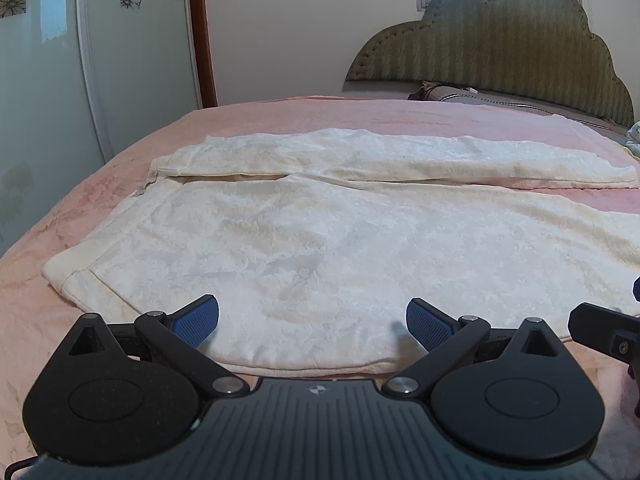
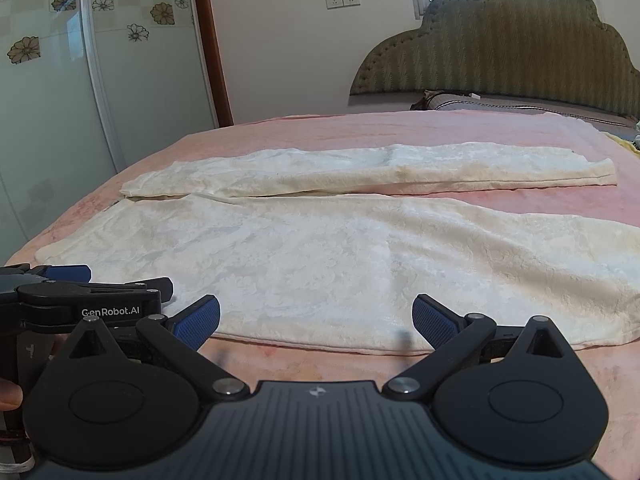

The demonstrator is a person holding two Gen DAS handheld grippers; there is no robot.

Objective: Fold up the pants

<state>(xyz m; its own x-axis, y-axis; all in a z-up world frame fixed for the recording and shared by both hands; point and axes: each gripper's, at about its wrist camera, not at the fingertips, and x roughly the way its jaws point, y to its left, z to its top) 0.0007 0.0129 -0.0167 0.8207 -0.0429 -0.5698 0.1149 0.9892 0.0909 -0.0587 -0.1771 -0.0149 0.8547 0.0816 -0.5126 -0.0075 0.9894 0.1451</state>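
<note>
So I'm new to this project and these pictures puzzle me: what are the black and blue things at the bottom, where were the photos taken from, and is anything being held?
They are two hand-held grippers, each carried by a person, with a fisheye camera looking forward along its fingers. One picture comes from the left gripper, the other from the right gripper. Both stand open with their blue pads apart, holding nothing. In front lie fluffy cream-white pants, spread flat on a pink bed blanket, the two legs side by side and not yet folded. Behind stands a green padded headboard. In the right view the left gripper shows at the left edge.
</note>
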